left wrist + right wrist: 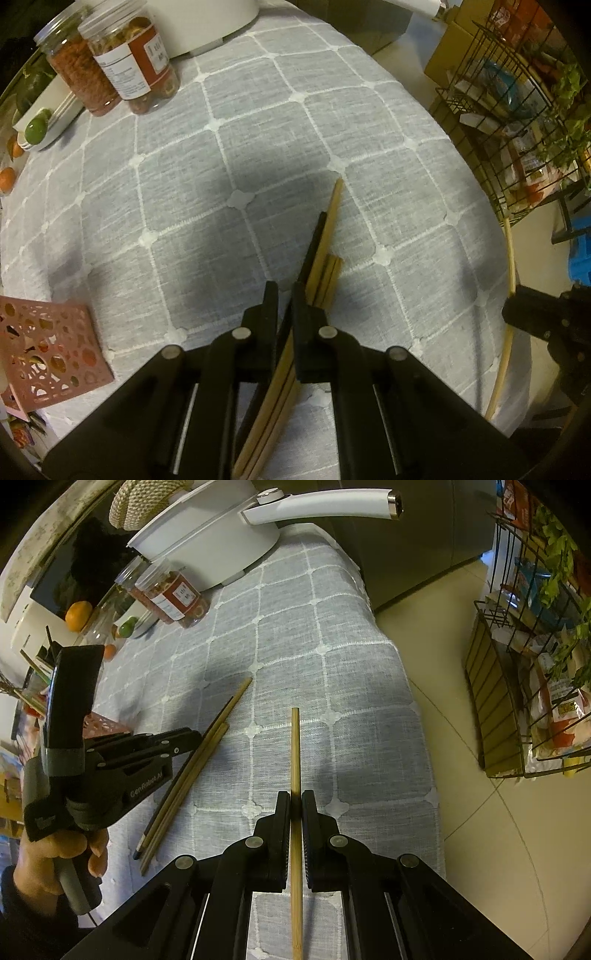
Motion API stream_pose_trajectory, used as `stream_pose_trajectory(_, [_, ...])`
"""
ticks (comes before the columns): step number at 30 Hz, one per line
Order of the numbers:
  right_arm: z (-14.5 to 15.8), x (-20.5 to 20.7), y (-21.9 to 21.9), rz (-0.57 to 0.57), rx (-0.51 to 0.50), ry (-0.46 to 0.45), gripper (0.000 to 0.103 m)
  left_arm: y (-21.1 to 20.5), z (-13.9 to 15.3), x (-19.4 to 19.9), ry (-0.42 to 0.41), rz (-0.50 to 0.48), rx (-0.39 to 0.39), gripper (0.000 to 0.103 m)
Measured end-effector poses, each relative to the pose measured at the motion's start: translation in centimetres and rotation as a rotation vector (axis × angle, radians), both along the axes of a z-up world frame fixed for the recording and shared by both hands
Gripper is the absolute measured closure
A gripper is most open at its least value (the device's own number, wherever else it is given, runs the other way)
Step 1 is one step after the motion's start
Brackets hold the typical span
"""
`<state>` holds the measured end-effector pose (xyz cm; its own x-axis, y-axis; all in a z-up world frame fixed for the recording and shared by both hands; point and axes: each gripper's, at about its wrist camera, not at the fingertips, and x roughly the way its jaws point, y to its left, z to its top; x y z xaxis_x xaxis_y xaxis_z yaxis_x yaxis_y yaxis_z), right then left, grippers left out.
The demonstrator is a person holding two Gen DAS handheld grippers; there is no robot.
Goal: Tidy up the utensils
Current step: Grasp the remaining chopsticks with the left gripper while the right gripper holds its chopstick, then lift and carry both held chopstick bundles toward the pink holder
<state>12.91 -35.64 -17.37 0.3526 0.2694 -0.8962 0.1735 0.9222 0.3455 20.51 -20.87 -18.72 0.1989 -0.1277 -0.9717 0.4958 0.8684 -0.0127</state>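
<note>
Right wrist view: your right gripper (295, 805) is clamped on a single bamboo chopstick (295, 753), whose long axis runs straight ahead along the fingers, above the grey checked tablecloth (354, 686). To its left, your left gripper (192, 738) is closed on a bundle of chopsticks (184, 775), their far tips slanting toward the single stick. The pink perforated holder (48, 347) stands left of that hand, so your left hand is judged the nearer to it.

Chopstick bundle (184, 771) on tablecloth (332, 664), single chopstick (295, 753) right, jars (173, 594) and pot (207, 542) behind
</note>
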Motion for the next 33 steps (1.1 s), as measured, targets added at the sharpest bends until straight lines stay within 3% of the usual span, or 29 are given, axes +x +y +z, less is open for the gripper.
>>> stream_pose_trajectory(7, [-0.1, 0.0, -0.3, -0.008, 0.008, 0.005, 0.097, -0.6, -0.5, -0.6, 0.008, -0.07, 0.05, 0.095])
stream_pose_trajectory(20, [0.8, -0.1, 0.1, -0.013, -0.006, -0.024, 0.097, -1.8, -0.4, -0.1, -0.064, -0.037, 0.078, 0.095])
stream_pose_trajectory(25, [2.8, -0.9, 0.9, -0.01, -0.033, -0.084, 0.097, -0.1, 3.3, -2.8, -0.136, -0.053, -0.012, 0.096])
stream_pose_trajectory(33, [6.9, -3.1, 3.2, 0.011, -0.075, -0.213, 0.097, 5.9, 10.6, -8.2, -0.286, -0.046, -0.137, 0.097])
